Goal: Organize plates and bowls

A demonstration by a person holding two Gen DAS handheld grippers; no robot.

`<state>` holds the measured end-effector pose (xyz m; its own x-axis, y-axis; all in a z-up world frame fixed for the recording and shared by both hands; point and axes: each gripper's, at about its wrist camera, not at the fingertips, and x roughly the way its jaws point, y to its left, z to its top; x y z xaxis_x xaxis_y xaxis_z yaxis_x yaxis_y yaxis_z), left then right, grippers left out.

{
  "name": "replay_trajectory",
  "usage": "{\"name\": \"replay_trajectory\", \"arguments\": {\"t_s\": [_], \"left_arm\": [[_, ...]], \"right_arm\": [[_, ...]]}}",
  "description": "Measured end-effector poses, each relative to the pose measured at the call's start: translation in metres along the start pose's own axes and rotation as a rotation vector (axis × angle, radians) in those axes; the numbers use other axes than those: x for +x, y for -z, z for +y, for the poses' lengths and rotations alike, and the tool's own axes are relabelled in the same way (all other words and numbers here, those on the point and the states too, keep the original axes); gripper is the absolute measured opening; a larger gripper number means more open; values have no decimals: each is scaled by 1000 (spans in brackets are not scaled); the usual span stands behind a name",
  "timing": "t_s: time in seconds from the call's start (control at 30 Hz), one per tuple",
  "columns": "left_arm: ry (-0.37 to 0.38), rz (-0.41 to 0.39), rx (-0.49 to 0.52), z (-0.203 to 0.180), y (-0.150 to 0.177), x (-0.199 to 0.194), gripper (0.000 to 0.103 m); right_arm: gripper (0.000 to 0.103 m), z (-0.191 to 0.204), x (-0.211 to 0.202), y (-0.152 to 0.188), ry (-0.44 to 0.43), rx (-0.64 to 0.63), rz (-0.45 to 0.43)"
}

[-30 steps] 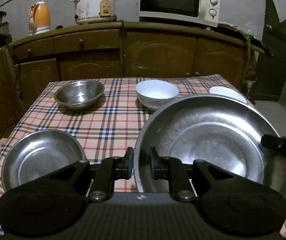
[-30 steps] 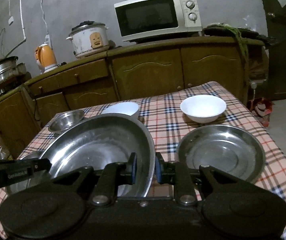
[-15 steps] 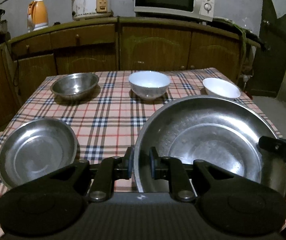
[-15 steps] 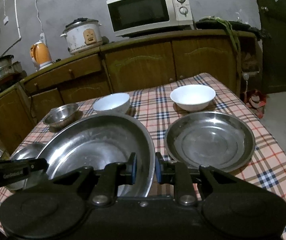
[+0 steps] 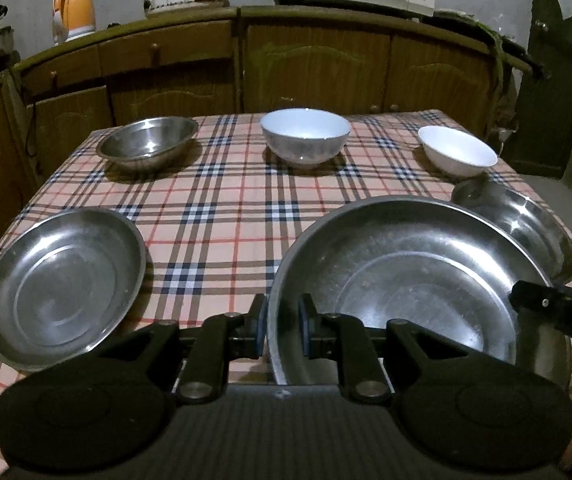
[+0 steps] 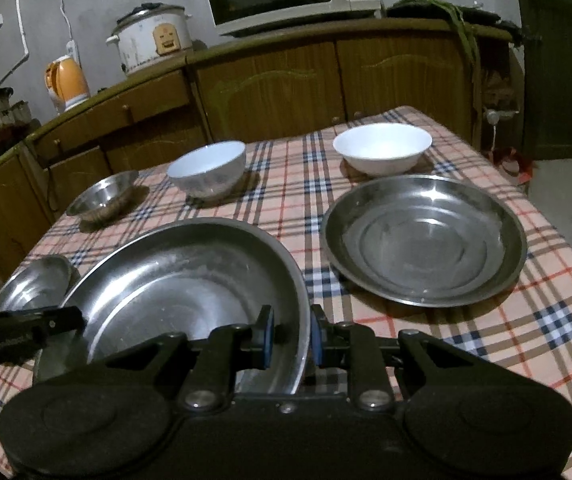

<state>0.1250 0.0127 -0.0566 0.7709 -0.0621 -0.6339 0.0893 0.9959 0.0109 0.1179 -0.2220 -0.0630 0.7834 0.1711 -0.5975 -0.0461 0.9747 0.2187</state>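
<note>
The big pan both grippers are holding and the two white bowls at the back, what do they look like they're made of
Big pan: likely stainless steel, dull brushed sheen with grey reflections. White bowls: probably glazed ceramic or porcelain, smooth glossy white; melamine can't be ruled out.

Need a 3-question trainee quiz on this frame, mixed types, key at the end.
1. True or false: both the left claw and the right claw are clamped on the rim of the large steel basin.
2. How many white bowls stand on the far part of the checked tablecloth? A) one B) two C) three
3. Fill in: in the right wrist view, the steel plate lies to the ____ of the basin.

Key: 1 true; 2 B, the deep white bowl and the shallow white bowl; 3 right.
</note>
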Motion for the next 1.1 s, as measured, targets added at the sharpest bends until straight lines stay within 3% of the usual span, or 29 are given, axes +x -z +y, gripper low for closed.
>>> {"name": "replay_trajectory", "arguments": {"t_s": [0.63, 1.1], "left_arm": [[-39, 36, -17, 13, 17, 28, 18], [-38, 54, -39, 19, 23, 35, 19]], "right_arm": [[25, 11, 42, 15, -3, -28, 65], [25, 12, 49, 16, -8, -31, 84]]}}
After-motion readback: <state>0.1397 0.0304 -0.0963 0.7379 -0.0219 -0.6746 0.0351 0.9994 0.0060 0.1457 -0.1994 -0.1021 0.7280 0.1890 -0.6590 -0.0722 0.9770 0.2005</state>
